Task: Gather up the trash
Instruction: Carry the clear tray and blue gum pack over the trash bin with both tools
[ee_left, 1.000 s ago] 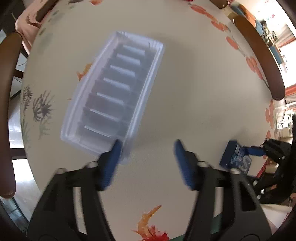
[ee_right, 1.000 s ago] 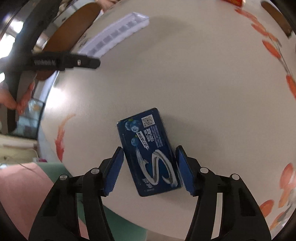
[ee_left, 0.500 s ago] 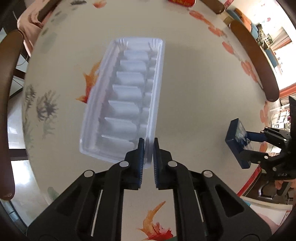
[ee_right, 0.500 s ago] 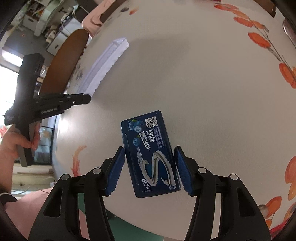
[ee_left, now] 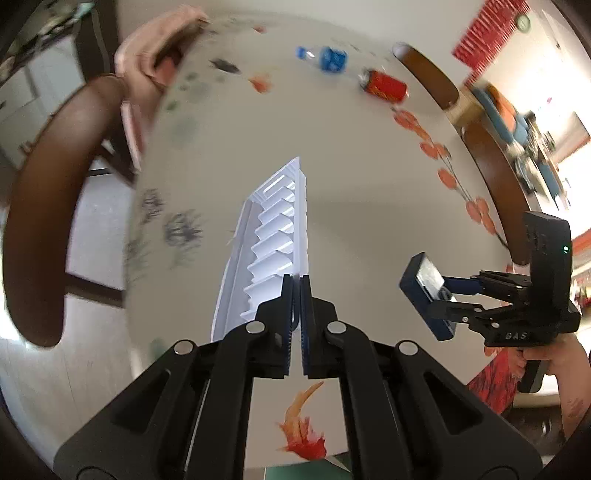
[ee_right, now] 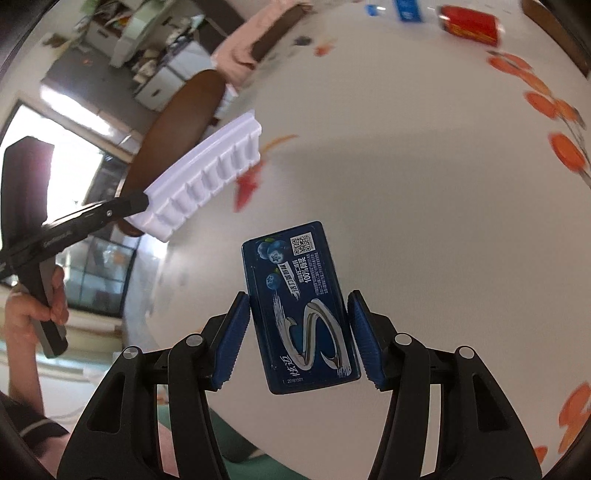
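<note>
My left gripper (ee_left: pixel 296 281) is shut on the rim of a white plastic tray insert (ee_left: pixel 275 240) with several ribbed compartments and holds it tilted above the table; the tray also shows in the right wrist view (ee_right: pixel 207 181). My right gripper (ee_right: pixel 298 314) is shut on a dark blue gum box (ee_right: pixel 301 314) with a silver S and holds it above the table; the box also shows in the left wrist view (ee_left: pixel 428 291). A red can (ee_left: pixel 386 85) and a plastic bottle with a blue label (ee_left: pixel 327 59) lie at the table's far side.
The round table (ee_left: pixel 362 206) is cream with orange fish and flower prints. Brown wooden chair backs (ee_left: pixel 40 206) ring its edge, one with a pink cloth (ee_left: pixel 147 62) over it. The red can (ee_right: pixel 471 22) and the bottle (ee_right: pixel 402 9) also show in the right wrist view.
My left gripper closed on the tray's rim and lifted it off the table, tilting it up. My right gripper raised the gum box higher above the table.
</note>
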{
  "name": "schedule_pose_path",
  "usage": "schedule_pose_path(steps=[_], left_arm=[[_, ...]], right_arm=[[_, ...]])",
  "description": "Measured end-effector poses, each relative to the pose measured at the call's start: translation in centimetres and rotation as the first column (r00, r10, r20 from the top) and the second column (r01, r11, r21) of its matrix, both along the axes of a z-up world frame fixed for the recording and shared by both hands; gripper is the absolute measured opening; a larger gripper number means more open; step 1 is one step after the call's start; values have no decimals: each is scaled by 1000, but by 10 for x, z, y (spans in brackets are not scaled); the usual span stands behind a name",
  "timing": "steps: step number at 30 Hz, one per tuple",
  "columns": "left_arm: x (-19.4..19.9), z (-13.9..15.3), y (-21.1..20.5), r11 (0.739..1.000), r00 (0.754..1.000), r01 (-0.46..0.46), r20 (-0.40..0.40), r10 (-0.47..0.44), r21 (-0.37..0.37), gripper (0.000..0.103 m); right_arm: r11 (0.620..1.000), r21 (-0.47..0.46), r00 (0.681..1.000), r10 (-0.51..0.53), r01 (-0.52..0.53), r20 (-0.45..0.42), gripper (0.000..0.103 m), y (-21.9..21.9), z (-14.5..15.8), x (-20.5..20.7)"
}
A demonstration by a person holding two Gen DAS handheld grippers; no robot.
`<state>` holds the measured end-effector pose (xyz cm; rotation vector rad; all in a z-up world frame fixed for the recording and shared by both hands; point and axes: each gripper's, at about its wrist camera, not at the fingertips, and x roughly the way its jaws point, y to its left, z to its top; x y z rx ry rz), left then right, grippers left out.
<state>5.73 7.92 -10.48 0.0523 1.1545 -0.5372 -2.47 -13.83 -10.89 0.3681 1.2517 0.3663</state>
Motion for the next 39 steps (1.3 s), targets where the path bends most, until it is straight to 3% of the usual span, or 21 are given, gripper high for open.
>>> schedule_pose_path(steps=[4, 9, 15, 22, 25, 28, 32, 35, 37, 39], left_arm=[[-18, 14, 30, 994, 994, -110, 20, 111, -12, 2], [-57, 26, 91, 957, 956, -289, 39, 290, -42, 2], [-116, 12, 182, 879, 880, -473, 2, 474, -61, 2], [-189, -34, 291, 774, 774, -631, -110, 623, -54, 2], [-213, -60, 327, 743, 738, -668, -159, 655, -40, 2], [-231, -104, 361, 713, 694, -700, -263, 670, -30, 2], [-240, -157, 384, 698, 661, -716, -344, 667, -23, 2], [-241, -212, 397, 678, 622, -735, -409, 668, -9, 2], [-239, -257, 403, 663, 585, -749, -475, 658, -4, 2], [-238, -294, 406, 657, 564, -754, -514, 647, -1, 2]], right_arm=[[994, 40, 995, 97, -97, 17, 56, 28, 8, 13], [965, 56, 966, 255, -257, 31, 55, 84, 18, 26], [902, 98, 907, 420, -421, 35, 55, 183, 25, 27], [833, 155, 840, 542, -532, -29, 55, 321, 1, 2], [803, 149, 806, 589, -577, -57, 55, 383, -16, -13], [798, 152, 793, 600, -583, -106, 55, 434, -41, -30], [799, 134, 782, 601, -586, -167, 55, 482, -80, -50], [814, 117, 782, 579, -569, -230, 55, 505, -128, -64], [832, 107, 785, 551, -545, -284, 55, 518, -168, -68], [851, 70, 788, 510, -520, -345, 55, 523, -214, -74]])
